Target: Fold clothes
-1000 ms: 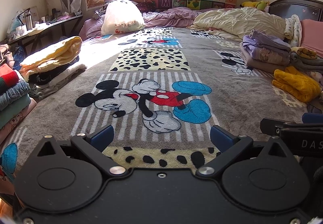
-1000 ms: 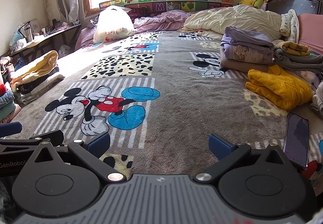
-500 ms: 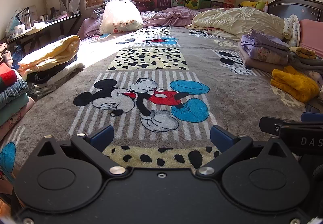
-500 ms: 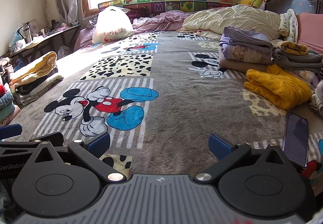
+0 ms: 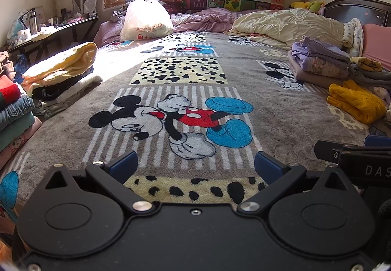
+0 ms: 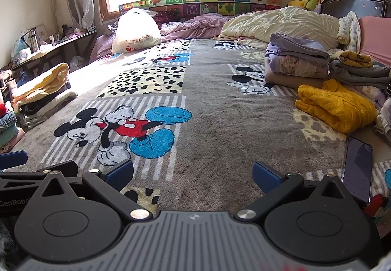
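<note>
Left gripper (image 5: 195, 166), jaws wide apart and empty, above cartoon-mouse blanket (image 5: 281, 119); folded stacks (image 5: 61, 75) at left, yellow garment (image 5: 356, 102) at right.

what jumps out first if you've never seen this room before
The big cartoon-mouse blanket covering the bed grabs the eye first, spread out ahead of both open devices. On the right lies a bright yellow garment in front of a folded purple stack; a phone rests near the right hand-held gripper. Folded piles line the left edge.
</note>
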`<state>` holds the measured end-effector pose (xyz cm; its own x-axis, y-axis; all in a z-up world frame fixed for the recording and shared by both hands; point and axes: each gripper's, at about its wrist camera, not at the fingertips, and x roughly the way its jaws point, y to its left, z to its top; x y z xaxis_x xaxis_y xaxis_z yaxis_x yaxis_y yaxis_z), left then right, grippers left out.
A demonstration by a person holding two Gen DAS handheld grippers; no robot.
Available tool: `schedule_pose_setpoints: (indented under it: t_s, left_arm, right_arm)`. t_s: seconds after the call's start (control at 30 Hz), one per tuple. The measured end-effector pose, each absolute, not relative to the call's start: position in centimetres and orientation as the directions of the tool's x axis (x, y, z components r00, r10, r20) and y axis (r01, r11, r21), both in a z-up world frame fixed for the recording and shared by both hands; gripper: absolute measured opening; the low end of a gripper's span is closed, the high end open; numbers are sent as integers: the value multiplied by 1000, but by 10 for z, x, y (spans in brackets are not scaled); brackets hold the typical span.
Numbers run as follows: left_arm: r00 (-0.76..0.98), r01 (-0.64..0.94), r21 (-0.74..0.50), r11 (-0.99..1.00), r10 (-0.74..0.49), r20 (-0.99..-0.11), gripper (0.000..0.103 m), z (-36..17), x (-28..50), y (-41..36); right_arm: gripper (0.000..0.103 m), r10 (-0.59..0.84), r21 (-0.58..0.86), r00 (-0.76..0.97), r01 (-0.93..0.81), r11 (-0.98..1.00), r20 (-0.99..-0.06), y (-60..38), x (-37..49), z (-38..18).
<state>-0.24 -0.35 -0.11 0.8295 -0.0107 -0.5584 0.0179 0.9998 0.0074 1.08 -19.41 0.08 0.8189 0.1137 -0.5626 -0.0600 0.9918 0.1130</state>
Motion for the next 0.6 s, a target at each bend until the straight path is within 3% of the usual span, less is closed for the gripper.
schedule_pose_setpoints:
  t_s: [0.6]
  left_arm:
    - [832, 14, 11, 1000, -6, -555, 103, 2, -5, -4]
  right_arm:
    - [103, 120, 111, 823, -69, 991, -555, -194, 9, 5]
